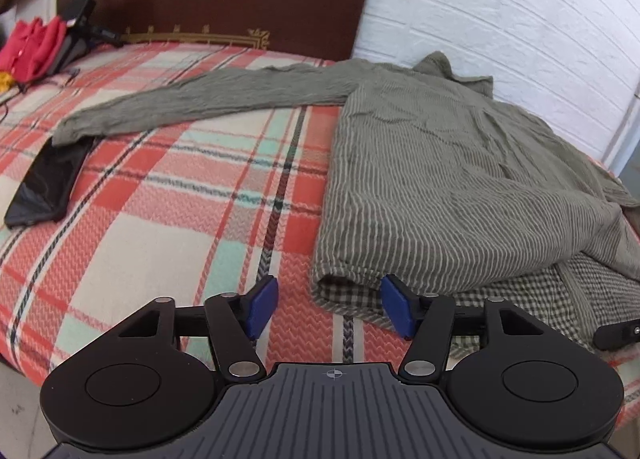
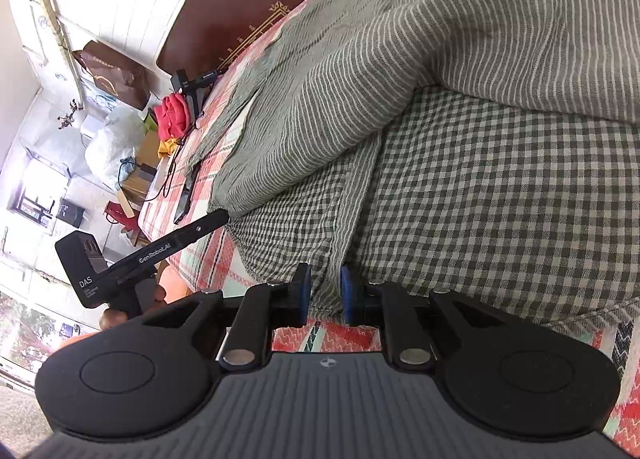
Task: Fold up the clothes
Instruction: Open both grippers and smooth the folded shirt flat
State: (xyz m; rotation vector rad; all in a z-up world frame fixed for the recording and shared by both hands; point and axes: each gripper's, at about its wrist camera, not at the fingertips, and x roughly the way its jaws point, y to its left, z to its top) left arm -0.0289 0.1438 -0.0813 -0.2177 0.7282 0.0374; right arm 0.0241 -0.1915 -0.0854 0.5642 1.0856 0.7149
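Your left hand-held gripper (image 1: 328,307) stands open at the folded corner of the striped shirt (image 1: 440,179) spread on the plaid bed (image 1: 168,195), while your right hand-held gripper (image 2: 325,293) pinches the shirt's checked hem (image 2: 325,275).

Green striped shirt (image 1: 440,179) lying on the plaid bed

It is lying folded over on itself, showing its checked inner side (image 2: 500,199) at the near hem, with one long sleeve (image 1: 192,99) stretching flat toward the headboard side.
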